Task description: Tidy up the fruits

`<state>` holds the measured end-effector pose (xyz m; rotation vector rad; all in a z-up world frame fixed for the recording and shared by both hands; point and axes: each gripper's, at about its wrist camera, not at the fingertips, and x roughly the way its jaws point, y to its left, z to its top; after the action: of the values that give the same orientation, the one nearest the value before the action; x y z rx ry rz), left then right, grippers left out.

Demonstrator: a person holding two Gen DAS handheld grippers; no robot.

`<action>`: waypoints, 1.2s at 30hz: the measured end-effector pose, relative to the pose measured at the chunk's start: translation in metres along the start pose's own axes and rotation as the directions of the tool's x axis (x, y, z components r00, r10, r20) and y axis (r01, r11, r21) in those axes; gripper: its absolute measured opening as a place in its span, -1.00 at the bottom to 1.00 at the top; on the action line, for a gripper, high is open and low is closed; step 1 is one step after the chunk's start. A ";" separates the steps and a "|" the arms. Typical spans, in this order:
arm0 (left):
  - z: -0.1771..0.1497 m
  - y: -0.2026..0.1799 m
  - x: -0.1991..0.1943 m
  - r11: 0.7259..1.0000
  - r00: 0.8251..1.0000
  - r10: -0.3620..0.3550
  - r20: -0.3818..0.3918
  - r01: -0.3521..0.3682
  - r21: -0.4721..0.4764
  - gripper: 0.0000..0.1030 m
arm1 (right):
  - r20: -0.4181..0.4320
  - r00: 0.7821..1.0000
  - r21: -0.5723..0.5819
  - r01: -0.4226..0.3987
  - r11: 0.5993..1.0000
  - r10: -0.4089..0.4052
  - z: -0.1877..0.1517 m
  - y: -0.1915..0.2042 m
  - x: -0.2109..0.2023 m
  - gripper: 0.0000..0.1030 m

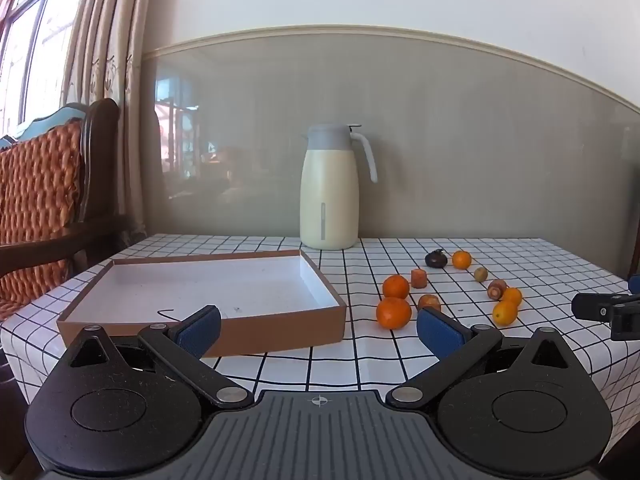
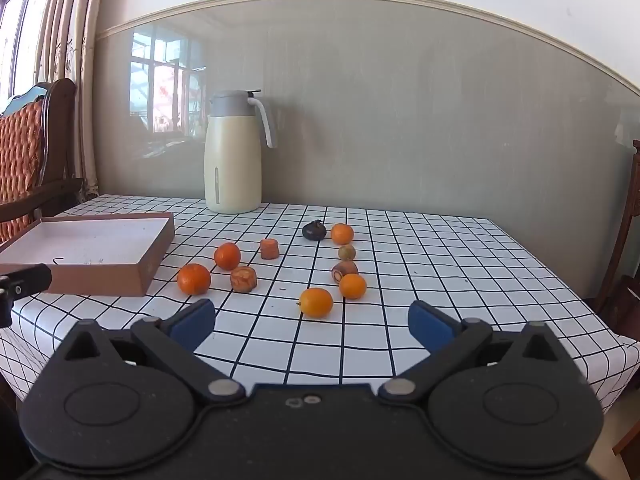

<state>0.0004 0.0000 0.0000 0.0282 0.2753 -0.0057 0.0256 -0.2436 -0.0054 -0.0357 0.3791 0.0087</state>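
fruits (image 2: 316, 302) loose on checked tablecloth (image 2: 440, 264) ahead of both grippers, jaws spread wide, gripping nothing

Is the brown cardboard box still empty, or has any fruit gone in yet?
Empty of fruit. The shallow brown cardboard box shows only its bare white floor with a few dark specks; the round orange fruits all lie on the checked tablecloth.

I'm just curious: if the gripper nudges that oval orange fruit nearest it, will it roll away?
Probably. The oval orange fruit looks smooth and rounded and lies loose on the flat checked tablecloth, so a nudge may roll it. Its glossy skin might slip between the open right gripper pads.
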 end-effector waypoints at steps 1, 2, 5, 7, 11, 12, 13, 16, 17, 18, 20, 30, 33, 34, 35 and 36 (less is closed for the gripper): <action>0.000 0.000 0.000 1.000 1.000 -0.001 0.000 0.001 0.001 1.00 | 0.001 1.000 0.000 0.000 1.000 0.000 0.000 0.000 0.000 0.89; 0.000 -0.001 0.001 1.000 1.000 0.000 0.000 0.000 0.001 1.00 | 0.000 1.000 0.000 0.000 1.000 0.000 0.000 0.000 0.000 0.89; 0.000 -0.002 0.002 1.000 1.000 -0.005 -0.003 0.005 -0.001 1.00 | 0.005 1.000 0.000 0.001 1.000 -0.001 0.000 0.000 -0.001 0.89; 0.001 0.003 -0.001 1.000 1.000 -0.007 -0.002 0.007 -0.002 1.00 | 0.004 1.000 0.002 0.000 1.000 0.000 0.000 0.000 -0.001 0.89; 0.004 0.006 -0.001 1.000 1.000 -0.007 0.001 0.007 -0.005 1.00 | 0.005 1.000 0.002 0.000 1.000 0.000 -0.001 0.000 -0.002 0.89; 0.002 0.006 -0.002 1.000 1.000 -0.007 0.005 0.007 -0.010 1.00 | 0.005 1.000 0.002 0.000 1.000 0.000 -0.001 0.000 -0.002 0.89; 0.002 0.006 -0.002 1.000 1.000 -0.006 0.006 0.006 -0.013 1.00 | 0.004 1.000 0.001 0.000 1.000 0.000 -0.001 0.000 -0.002 0.89; 0.000 0.005 -0.002 1.000 1.000 -0.003 0.012 0.004 -0.024 1.00 | 0.003 1.000 -0.004 0.001 1.000 -0.001 -0.002 0.001 -0.003 0.89; 0.000 0.005 -0.002 1.000 1.000 -0.004 0.013 0.004 -0.025 1.00 | 0.003 1.000 -0.006 0.002 1.000 -0.002 0.000 0.000 -0.001 0.89; 0.000 0.005 -0.002 1.000 1.000 -0.004 0.014 0.004 -0.026 1.00 | 0.004 1.000 -0.006 0.002 1.000 -0.002 0.000 0.000 -0.002 0.89; 0.000 0.005 -0.002 1.000 1.000 -0.004 0.015 0.004 -0.024 1.00 | 0.004 1.000 -0.005 0.003 1.000 -0.003 0.001 0.001 -0.003 0.89; 0.000 0.005 -0.003 1.000 1.000 -0.005 0.017 0.005 -0.024 1.00 | 0.006 1.000 -0.003 0.003 1.000 -0.003 0.000 -0.001 -0.004 0.89; 0.000 0.005 -0.003 1.000 1.000 -0.004 0.017 0.005 -0.024 1.00 | 0.006 1.000 -0.003 0.003 1.000 -0.003 0.000 -0.002 -0.004 0.89; 0.000 0.005 -0.003 1.000 1.000 -0.004 0.016 0.004 -0.024 1.00 | 0.006 1.000 -0.003 0.003 1.000 -0.003 0.000 -0.002 -0.005 0.89; 0.000 0.005 -0.003 1.000 1.000 -0.004 0.017 0.004 -0.024 1.00 | 0.006 1.000 -0.003 0.003 1.000 -0.003 0.001 -0.002 -0.005 0.89; 0.000 0.005 -0.003 1.000 1.000 -0.005 0.017 0.005 -0.025 1.00 | 0.006 1.000 -0.003 0.002 1.000 -0.002 0.001 -0.003 -0.005 0.89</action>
<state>-0.0024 0.0047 0.0011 0.0028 0.2587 -0.0073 0.0213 -0.2463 -0.0025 -0.0392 0.3734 0.0070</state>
